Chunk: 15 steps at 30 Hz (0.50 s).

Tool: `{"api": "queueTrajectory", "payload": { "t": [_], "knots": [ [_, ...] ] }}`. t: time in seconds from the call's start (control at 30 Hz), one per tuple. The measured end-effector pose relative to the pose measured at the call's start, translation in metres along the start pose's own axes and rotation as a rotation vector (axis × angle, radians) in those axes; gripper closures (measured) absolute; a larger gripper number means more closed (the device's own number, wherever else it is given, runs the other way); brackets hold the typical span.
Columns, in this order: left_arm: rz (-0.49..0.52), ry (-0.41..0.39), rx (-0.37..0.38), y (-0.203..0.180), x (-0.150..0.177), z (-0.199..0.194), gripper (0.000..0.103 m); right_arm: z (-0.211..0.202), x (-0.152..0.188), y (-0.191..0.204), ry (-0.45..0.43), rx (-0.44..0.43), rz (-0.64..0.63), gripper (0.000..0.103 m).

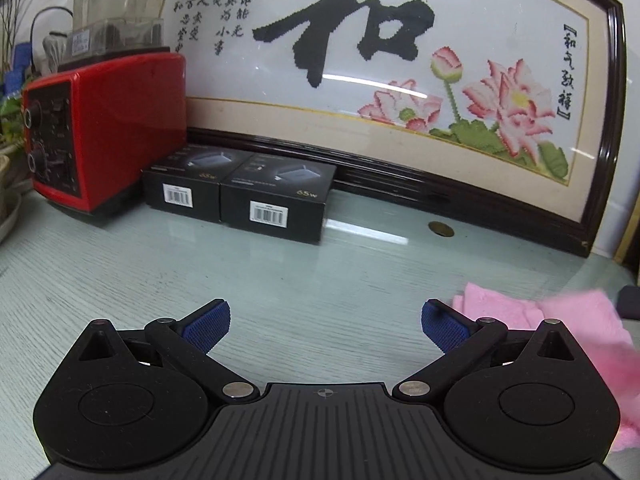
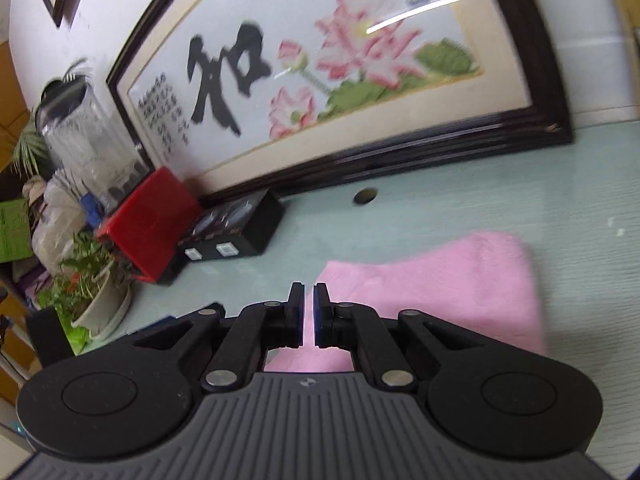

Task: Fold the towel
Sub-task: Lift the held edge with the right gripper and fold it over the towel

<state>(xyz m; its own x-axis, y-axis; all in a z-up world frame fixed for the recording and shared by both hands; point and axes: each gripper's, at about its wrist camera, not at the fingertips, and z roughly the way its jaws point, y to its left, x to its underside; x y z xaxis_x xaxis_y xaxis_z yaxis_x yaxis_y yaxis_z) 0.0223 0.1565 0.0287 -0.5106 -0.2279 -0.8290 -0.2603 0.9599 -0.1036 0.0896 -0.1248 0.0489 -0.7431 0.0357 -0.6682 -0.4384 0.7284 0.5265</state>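
The soft pink terry towel (image 2: 440,284) lies flat on the pale green glass-topped bench (image 1: 280,280), already doubled over at least once by the look of its layered edge in the left wrist view, and it sits well in front of the framed cross-stitch picture of pink lotus flowers (image 1: 400,80) that leans at the back. The right gripper (image 2: 307,314) hangs directly over the towel's near left corner with its jaws drawn almost together; only a thin slit shows between the blue pads, and pink shows through it from below, so I cannot tell whether a fold of cloth is pinched there or the jaws are simply closed above it. The left gripper (image 1: 325,326) stands wide, nothing between its blue ribbed fingertips (image 1: 208,326), over bare bench. From it the towel lies off to the right, its nearest corner just past the right fingertip. In the right wrist view the towel's long axis runs from the gripper away to the right across the bench. The right hand is plainly the nearer one; the left would have to travel rightward to reach an edge. The red blender base (image 1: 108,128) and two black cardboard boxes (image 1: 240,196) stand well apart.
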Motion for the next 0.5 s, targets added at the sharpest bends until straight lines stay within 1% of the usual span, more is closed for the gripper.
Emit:
{"api": "queueTrajectory", "payload": {
  "t": [0.1, 0.13, 0.2, 0.23, 0.27, 0.3, 0.33, 0.37, 0.5],
  "knots": [
    [-0.002, 0.001, 0.007, 0.002, 0.0, -0.001, 0.0, 0.022, 0.006, 0.004, 0.033, -0.018, 0.007, 0.094],
    [-0.002, 0.003, 0.004, 0.002, 0.001, 0.0, 0.0, 0.023, 0.007, 0.006, 0.027, -0.011, -0.013, 0.094],
    [0.009, 0.015, -0.002, 0.001, 0.001, 0.001, 0.0, 0.015, 0.008, 0.012, 0.011, 0.036, -0.072, 0.085],
    [0.014, 0.018, 0.002, 0.0, 0.001, 0.001, 0.0, 0.01, 0.008, 0.014, 0.005, 0.061, -0.1, 0.076],
    [0.017, 0.02, 0.007, 0.0, 0.002, 0.001, 0.0, 0.004, 0.01, 0.017, 0.006, 0.117, -0.145, 0.069],
    [0.02, 0.021, 0.012, -0.001, 0.002, 0.0, 0.0, -0.001, 0.013, 0.02, 0.018, 0.17, -0.194, 0.051],
    [0.019, 0.018, 0.017, -0.001, 0.002, -0.001, 0.0, -0.003, 0.016, 0.024, 0.035, 0.198, -0.231, 0.034],
    [0.016, 0.014, 0.02, 0.0, 0.002, -0.002, 0.0, -0.003, 0.02, 0.026, 0.05, 0.219, -0.257, 0.031],
    [-0.014, 0.016, 0.018, 0.005, 0.001, -0.001, 0.0, 0.008, 0.032, 0.03, 0.118, 0.273, -0.29, 0.032]
  ]
}}
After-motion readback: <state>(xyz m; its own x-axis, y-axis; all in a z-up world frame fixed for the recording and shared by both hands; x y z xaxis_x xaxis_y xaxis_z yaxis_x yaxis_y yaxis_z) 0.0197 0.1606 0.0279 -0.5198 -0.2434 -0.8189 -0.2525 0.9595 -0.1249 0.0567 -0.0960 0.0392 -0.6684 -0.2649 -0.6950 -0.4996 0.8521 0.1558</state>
